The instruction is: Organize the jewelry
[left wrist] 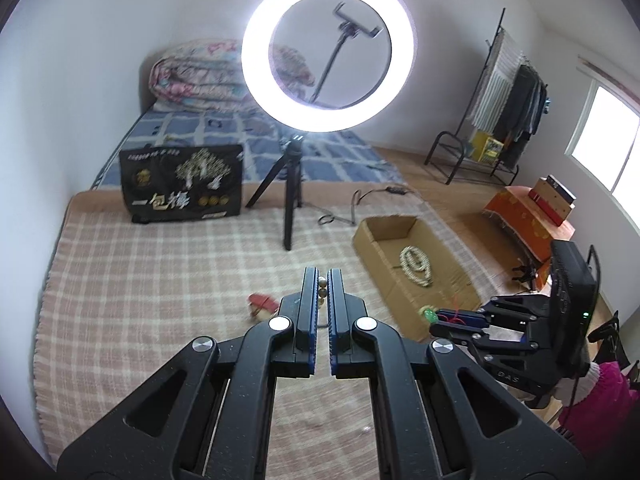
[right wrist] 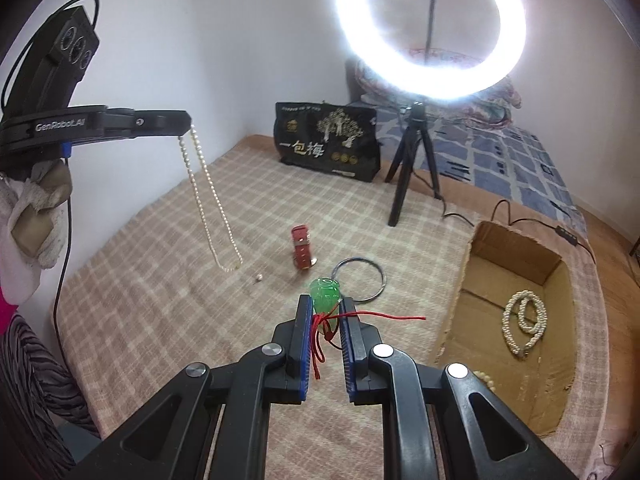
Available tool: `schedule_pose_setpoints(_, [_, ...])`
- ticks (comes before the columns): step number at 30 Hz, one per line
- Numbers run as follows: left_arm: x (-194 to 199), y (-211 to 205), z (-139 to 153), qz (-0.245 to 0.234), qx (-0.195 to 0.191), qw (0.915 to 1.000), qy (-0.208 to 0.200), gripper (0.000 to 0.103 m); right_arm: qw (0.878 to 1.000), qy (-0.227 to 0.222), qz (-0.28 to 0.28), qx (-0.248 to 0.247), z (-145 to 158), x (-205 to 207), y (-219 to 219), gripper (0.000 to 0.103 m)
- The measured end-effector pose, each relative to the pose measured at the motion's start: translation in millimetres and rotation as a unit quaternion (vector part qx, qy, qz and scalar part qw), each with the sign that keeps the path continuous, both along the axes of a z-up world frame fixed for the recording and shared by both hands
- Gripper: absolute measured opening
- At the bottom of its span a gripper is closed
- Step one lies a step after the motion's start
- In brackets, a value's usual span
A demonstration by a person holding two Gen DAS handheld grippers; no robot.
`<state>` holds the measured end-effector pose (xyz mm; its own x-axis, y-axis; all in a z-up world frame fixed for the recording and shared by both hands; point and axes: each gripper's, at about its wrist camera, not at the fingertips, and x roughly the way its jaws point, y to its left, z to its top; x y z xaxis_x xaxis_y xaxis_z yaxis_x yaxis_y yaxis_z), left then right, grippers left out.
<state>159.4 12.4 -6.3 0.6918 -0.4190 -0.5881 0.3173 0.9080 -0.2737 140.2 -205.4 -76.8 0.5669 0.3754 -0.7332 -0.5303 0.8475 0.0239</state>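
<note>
left jaws pinch one pearl necklace [right wrist: 208, 200], right jaws one green pendant [right wrist: 325, 294]

A beaded necklace [right wrist: 524, 322] lies in the box [right wrist: 516, 256], right of the ring [right wrist: 359, 279] and strap [right wrist: 302, 250].

Ring light [left wrist: 328, 50] on tripod [left wrist: 289, 184] — black bag [right wrist: 327, 141] behind.

Both cams ride on the grippers, looking forward and down along the fingers, fairly close over the checked blanket [left wrist: 140, 280]. The left wrist view faces the ring light [left wrist: 328, 50] head on; the right one catches it from further right. Both share the cardboard box [right wrist: 516, 256] and black bag [left wrist: 182, 184].
</note>
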Motion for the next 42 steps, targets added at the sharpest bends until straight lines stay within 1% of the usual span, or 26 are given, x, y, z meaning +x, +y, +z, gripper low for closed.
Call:
schedule_pose_setpoints(4, [0.3, -15.6, 13.1, -0.014, -0.008, 0.9998, -0.013, 0.002, 1.000, -0.011, -0.022, 0.006, 11.5, 4.4, -20.2, 0.011])
schedule_pose_setpoints(12, [7.6, -59.0, 29.4, -0.048, -0.006, 0.9985, -0.027, 0.002, 0.997, -0.025, -0.066, 0.013, 24.7, 11.6, -64.1, 0.011])
schedule_pose_setpoints(19, [21.8, -101.9, 42.2, -0.077, -0.006, 0.9962, -0.039, 0.002, 0.995, -0.020, -0.095, 0.012, 24.4, 17.1, -98.6, 0.011])
schedule_pose_setpoints(25, [42.2, -145.1, 46.0, -0.099, -0.007, 0.9942, -0.043, 0.002, 0.994, -0.006, -0.107, 0.000, 12.6, 21.3, -116.4, 0.011])
schedule_pose_setpoints(30, [63.0, -177.2, 40.0, -0.111, -0.009, 0.9930, -0.038, 0.002, 0.993, 0.006, -0.114, -0.009, 2.9, 25.7, -130.0, 0.011])
schedule_pose_setpoints(34, [78.7, -199.8, 30.2, -0.116, 0.000, 0.9928, -0.029, 0.002, 0.993, 0.014, -0.120, -0.011, -3.3, 29.6, -140.3, 0.011])
schedule_pose_setpoints(38, [95.4, -216.5, 15.3, -0.115, 0.006, 0.9932, -0.018, 0.002, 0.992, 0.023, -0.123, -0.013, -10.3, 32.3, -148.4, 0.011])
schedule_pose_setpoints(42, [113.7, -230.5, -4.4, -0.111, 0.022, 0.9936, 0.001, 0.002, 0.991, 0.032, -0.129, -0.015, -18.0, 35.8, -155.8, 0.011])
